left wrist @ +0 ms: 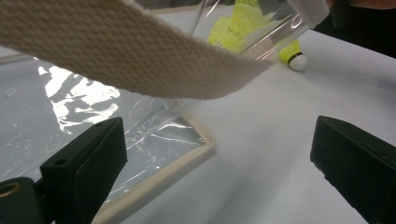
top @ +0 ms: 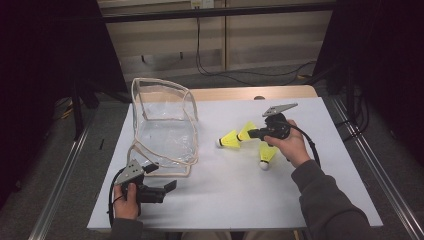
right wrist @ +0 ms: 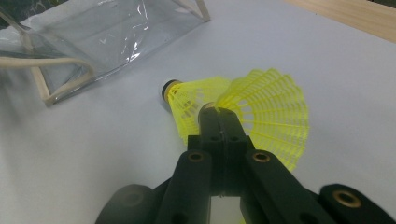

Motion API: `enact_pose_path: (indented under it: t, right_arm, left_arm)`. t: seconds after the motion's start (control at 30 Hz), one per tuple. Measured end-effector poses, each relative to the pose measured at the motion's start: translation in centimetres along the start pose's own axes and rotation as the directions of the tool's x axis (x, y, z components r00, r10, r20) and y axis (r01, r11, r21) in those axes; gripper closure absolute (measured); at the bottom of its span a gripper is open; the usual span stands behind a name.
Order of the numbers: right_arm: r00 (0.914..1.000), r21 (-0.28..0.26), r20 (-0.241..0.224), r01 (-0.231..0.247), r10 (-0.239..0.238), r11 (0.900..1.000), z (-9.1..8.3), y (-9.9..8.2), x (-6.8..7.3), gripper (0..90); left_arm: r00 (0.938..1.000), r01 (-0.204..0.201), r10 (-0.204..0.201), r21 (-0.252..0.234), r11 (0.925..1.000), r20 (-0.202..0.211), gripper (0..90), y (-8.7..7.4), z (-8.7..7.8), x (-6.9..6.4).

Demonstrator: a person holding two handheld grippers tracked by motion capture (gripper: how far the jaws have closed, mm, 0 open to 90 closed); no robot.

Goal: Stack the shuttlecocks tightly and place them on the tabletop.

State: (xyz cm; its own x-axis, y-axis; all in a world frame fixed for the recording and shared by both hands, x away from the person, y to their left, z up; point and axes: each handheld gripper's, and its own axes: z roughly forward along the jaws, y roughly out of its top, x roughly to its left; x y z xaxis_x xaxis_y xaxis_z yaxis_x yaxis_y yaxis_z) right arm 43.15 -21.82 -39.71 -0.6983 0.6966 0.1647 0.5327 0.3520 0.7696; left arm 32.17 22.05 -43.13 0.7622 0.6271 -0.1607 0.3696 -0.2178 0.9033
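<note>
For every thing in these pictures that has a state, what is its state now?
Clear bag: open, standing on the table, webbing strap loose.
Left tool: open, holding nothing, beside the bag.
Right tool: shut on a shuttlecock's skirt.
Held shuttlecock: gripped by its yellow skirt.
Two other shuttlecocks: lying on the table.

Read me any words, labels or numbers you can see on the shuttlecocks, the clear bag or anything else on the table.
None can be read.
Yellow shuttlecock seen through the clear bag: faint dark marks on its skirt, too blurred to read.
Shuttlecock at the right hand-held gripper: no print visible.
Bag and its webbing strap: no print visible.
</note>
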Motion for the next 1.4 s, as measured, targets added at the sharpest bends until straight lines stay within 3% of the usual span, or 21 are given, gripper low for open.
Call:
enact_pose_path:
  t: [0.83,1.4]
  right_arm:
    - [0.9999,0.011,-0.017,0.001,-0.001,0.9999,1.2,-0.2,0.6,90.0]
    - [0.9989,0.021,-0.030,-0.035,0.035,0.9992,1.4,-1.3,0.4,89.5]
  left_arm:
    - [1.0000,-0.001,0.001,0.000,1.0000,-0.001,3.6,0.0,0.0,0.0]
    - [1.0000,-0.002,0.002,0.002,1.0000,0.000,3.7,0.0,0.1,0.0]
